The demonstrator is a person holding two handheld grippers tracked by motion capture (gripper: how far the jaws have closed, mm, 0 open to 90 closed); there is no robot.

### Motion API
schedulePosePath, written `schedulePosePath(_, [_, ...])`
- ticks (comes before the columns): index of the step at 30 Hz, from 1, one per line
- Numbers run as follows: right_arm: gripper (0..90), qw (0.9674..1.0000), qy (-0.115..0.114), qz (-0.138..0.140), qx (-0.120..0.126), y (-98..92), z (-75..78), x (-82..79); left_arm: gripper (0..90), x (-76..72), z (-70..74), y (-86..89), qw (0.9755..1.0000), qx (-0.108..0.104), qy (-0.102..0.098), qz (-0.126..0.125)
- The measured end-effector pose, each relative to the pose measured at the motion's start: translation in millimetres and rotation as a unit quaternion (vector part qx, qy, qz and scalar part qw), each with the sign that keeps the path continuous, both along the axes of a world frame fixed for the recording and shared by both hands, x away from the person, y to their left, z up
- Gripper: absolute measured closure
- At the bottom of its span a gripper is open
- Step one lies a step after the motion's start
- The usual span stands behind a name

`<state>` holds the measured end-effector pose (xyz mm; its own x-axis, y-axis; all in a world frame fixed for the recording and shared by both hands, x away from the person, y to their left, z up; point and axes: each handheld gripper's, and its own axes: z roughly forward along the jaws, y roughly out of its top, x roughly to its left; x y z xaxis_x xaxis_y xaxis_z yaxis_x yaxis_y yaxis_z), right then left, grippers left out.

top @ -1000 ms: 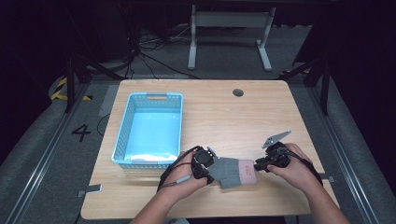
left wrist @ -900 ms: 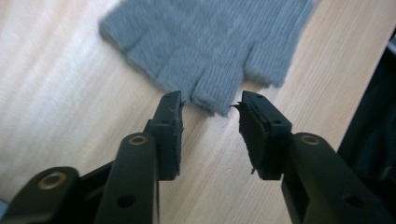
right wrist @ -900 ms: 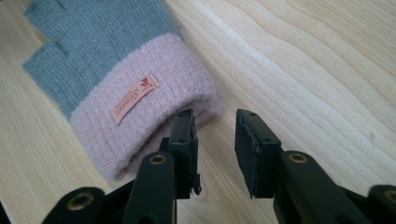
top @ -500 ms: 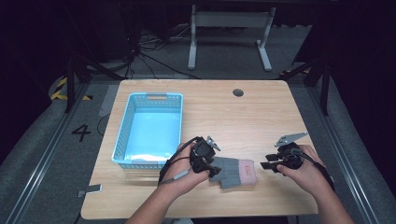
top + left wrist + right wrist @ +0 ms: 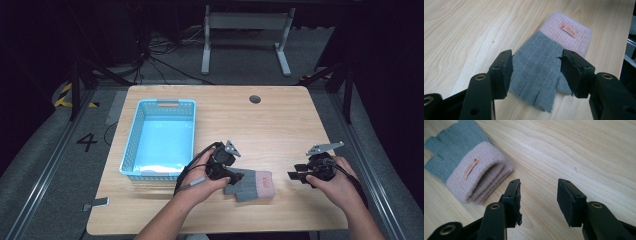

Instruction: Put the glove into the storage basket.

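a: where's the glove (image 5: 250, 183)?
b: flat on tabletop (image 5: 280, 130), near edge, centre; grey w/ pink cuff; blue basket (image 5: 159, 137) to its left.
a: left hand-held gripper (image 5: 535, 71)?
b: jaws wide, over glove's finger end, not clamped.
a: right hand-held gripper (image 5: 539, 200)?
b: jaws wide, holding nothing; just right of cuff, apart.

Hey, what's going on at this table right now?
A person holds a gripper in each hand over a wooden table. The left gripper, open, straddles the finger end of a grey knit fingerless glove with a pink cuff. The right gripper is open over bare wood beside the cuff. A light blue plastic basket sits empty nearby.
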<state>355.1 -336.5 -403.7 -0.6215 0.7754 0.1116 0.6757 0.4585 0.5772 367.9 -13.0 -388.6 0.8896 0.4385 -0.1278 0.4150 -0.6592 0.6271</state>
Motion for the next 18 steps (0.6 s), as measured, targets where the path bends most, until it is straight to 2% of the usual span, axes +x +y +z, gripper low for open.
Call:
schedulePosePath(2, [54.4,1.0,0.0,-0.001,0.0,-1.2,0.0,0.0,45.5,0.3,-2.2,-3.9,1.0,0.007,0.001,-0.007])
schedulePosePath(3, [54.4,1.0,-0.001,-0.003,0.002,-1.7,-0.3,0.1,46.3,0.2,-3.7,-5.9,1.0,0.008,0.004,-0.003])
schedulePosePath(5, [54.3,1.0,0.001,-0.003,0.003,-3.1,-1.0,0.9,47.1,2.3,-6.5,-7.1,0.9998,0.008,0.018,-0.001])
schedulePosePath(6, [54.2,1.0,0.003,-0.006,0.004,-3.3,-2.2,1.2,44.5,4.8,-11.0,-9.4,0.9993,0.01,0.037,0.001])
schedulePosePath(9, [54.0,1.0,0.006,-0.005,0.005,-3.3,-3.5,1.4,39.4,6.1,-15.9,-13.4,0.9991,0.022,0.035,0.009])
schedulePosePath(11, [53.8,0.9999,0.008,-0.004,0.004,-3.0,-4.9,1.7,35.6,6.8,-20.1,-16.9,0.9989,0.031,0.036,0.001])
schedulePosePath(12, [53.6,1.0,0.008,-0.004,0.005,-2.6,-5.7,1.9,33.6,6.6,-22.0,-19.0,0.9986,0.032,0.042,-0.005])
schedulePosePath(18, [53.2,0.9999,0.011,-0.001,0.006,-0.9,-7.4,2.9,28.7,2.6,-30.2,-32.6,0.9984,0.028,0.045,-0.02])
